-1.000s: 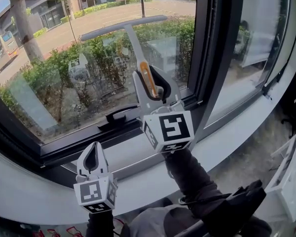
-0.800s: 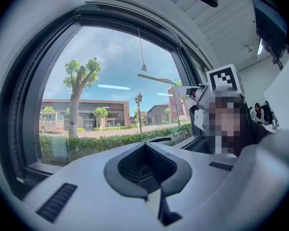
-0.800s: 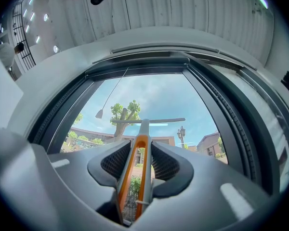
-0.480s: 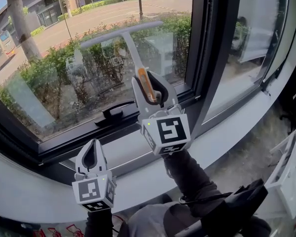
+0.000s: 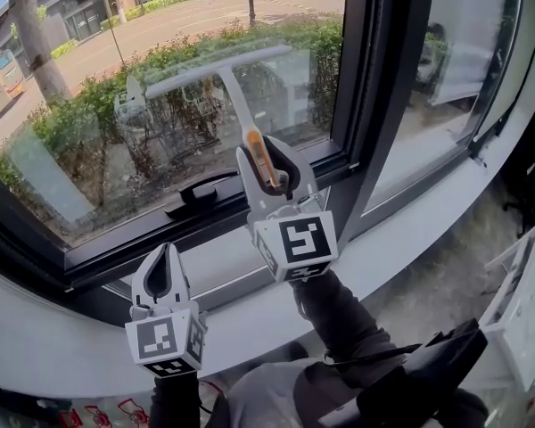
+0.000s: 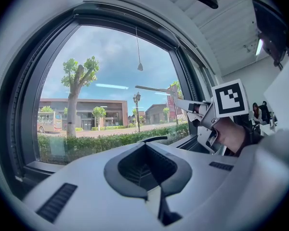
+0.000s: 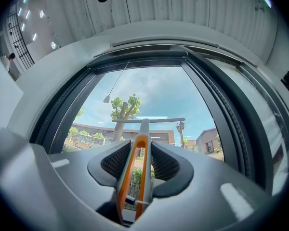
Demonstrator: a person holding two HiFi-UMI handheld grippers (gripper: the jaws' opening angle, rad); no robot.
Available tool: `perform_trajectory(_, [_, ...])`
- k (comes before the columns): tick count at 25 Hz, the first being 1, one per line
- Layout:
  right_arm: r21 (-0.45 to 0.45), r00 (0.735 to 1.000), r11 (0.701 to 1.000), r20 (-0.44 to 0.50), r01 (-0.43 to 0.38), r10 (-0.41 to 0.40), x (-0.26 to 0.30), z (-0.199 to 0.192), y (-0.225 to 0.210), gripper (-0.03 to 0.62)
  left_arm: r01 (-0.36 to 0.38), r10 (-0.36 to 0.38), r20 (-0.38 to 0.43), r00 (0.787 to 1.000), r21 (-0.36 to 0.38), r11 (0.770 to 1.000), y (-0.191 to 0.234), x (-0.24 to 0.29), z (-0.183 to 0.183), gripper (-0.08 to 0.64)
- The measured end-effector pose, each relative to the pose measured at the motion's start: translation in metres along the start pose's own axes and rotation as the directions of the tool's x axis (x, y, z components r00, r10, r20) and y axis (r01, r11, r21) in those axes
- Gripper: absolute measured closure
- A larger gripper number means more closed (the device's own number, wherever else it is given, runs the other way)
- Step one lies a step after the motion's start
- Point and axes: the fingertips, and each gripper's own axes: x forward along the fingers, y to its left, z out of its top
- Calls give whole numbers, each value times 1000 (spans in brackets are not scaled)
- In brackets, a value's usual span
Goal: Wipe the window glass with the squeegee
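Observation:
The squeegee (image 5: 223, 77) has a grey blade, a grey neck and an orange handle (image 5: 261, 160). Its blade lies against the window glass (image 5: 98, 141), tilted, with the right end higher. My right gripper (image 5: 269, 169) is shut on the orange handle, below the blade. In the right gripper view the handle (image 7: 135, 167) runs up between the jaws of the right gripper (image 7: 139, 153) to the blade (image 7: 149, 121). My left gripper (image 5: 160, 270) hangs lower left over the sill, shut and empty. The left gripper view shows its jaws (image 6: 147, 148) closed, and the right gripper (image 6: 202, 112) off to the right.
A black window handle (image 5: 196, 193) lies on the dark frame just left of my right gripper. A thick dark mullion (image 5: 383, 87) divides this pane from the one at the right. The white sill (image 5: 419, 230) curves along below. Outside are a hedge, trees and a road.
The squeegee blade has slid down the glass, my right gripper coming down with it toward the frame. The left gripper has stayed low by the sill.

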Motion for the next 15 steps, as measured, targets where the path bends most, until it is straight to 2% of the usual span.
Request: perform_trajectory(15, [5,999,1000,-36,-1,1,-15,-28,2,462,6,-6,-4,1000,9,1000,-2,0,-6,561])
